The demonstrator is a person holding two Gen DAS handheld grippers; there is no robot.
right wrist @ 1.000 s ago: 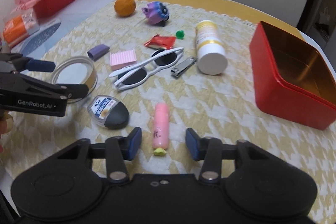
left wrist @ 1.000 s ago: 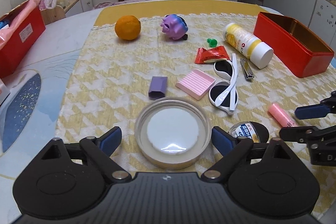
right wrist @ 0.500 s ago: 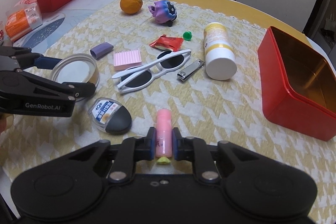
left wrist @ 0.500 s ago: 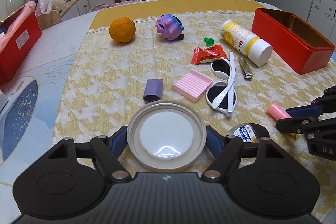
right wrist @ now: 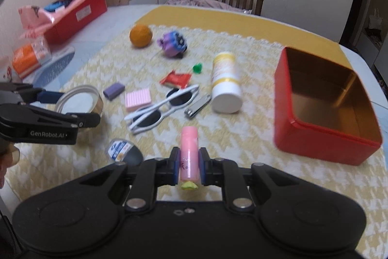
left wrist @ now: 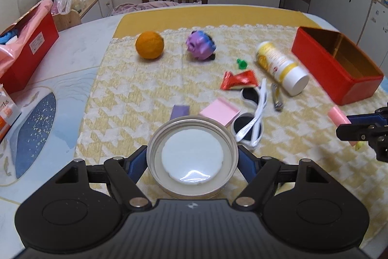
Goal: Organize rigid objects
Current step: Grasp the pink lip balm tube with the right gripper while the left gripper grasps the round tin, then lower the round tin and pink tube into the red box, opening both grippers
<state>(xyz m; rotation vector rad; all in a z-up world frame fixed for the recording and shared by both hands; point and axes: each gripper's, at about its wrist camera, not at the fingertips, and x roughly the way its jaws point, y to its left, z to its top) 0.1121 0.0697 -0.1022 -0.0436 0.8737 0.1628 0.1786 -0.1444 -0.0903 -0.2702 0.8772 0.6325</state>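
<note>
My left gripper [left wrist: 192,162] is shut on a round metal lid [left wrist: 191,154] with a white liner, held just above the yellow cloth; the same lid [right wrist: 80,98] shows at the left of the right wrist view, between the left gripper [right wrist: 72,107]. My right gripper [right wrist: 189,165] is shut on a pink tube [right wrist: 189,154] with a yellow-green end, lifted off the cloth. That tube [left wrist: 338,114] and the right gripper [left wrist: 349,124] appear at the right edge of the left wrist view. An open red tin box [right wrist: 325,108] stands to the right.
On the cloth lie white sunglasses [right wrist: 165,106], a nail clipper [right wrist: 197,104], a yellow-white bottle [right wrist: 226,86], a pink pad [right wrist: 138,98], a purple block [right wrist: 114,90], a red sachet [right wrist: 175,79], a green piece [right wrist: 197,68], an orange [right wrist: 140,35], a purple toy [right wrist: 173,43] and a dark oval case [right wrist: 125,151]. A red bin [left wrist: 26,50] stands far left.
Both grippers closed, the left on the lid and the right on the pink tube, and both have risen off the cloth with their loads.
</note>
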